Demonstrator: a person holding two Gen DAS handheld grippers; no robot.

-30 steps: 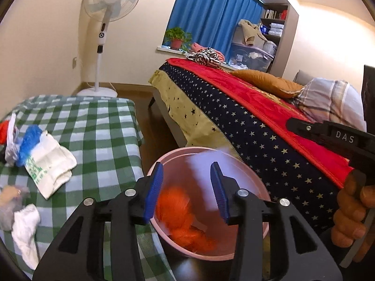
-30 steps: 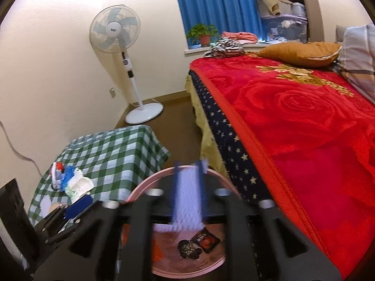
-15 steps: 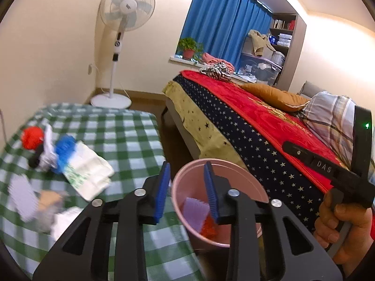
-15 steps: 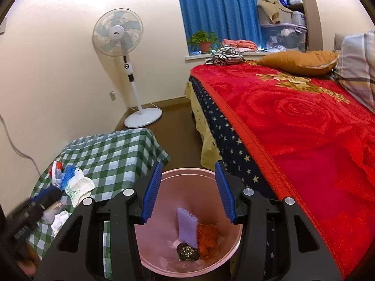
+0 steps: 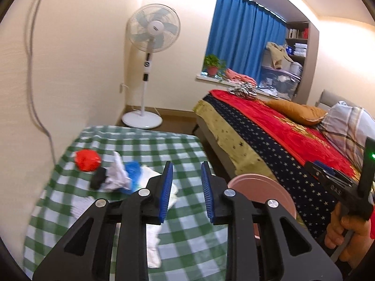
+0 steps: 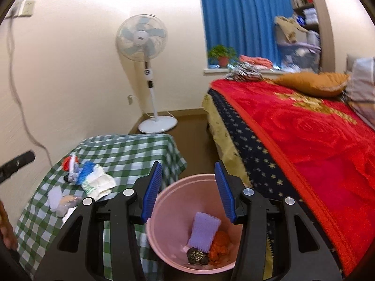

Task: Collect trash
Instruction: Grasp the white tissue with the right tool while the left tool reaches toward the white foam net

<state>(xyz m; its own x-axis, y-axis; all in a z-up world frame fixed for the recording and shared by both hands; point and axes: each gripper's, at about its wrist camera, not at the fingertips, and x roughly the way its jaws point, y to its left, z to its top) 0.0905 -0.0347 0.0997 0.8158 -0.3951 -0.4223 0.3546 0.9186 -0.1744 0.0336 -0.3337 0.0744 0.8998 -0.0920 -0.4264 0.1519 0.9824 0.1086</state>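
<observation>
Both grippers, left gripper (image 5: 186, 190) and right gripper (image 6: 188, 190), have empty, parted jaws, the left's just narrowing; trash pile (image 5: 112, 175) at ten o'clock on your table (image 5: 187, 238) may snag or scatter short of the pink bin (image 6: 164, 213).

Cream walls, plain, lit warm from above. Brown floor (image 6: 194, 126) between the furniture. White standing fan (image 5: 152, 32) in the corner, on a round base. Blue curtain (image 5: 239, 35) over the window, closed. Small potted plant (image 5: 212, 64) on the white sill, with folded clothes beside it. Bed (image 6: 304, 126) along the right side, under a red blanket with roses and a dark border with stars. Orange pillow (image 6: 311, 83) and a checked pillow (image 5: 346, 121) at the head end. Shelf unit (image 5: 297, 35) in the far corner, with books and a plastic box. Desk (image 5: 140, 145) by the left wall, under a green and white checked cloth. Grey cable (image 5: 32, 70) down the wall, from a socket (image 6: 23, 8) high up.
</observation>
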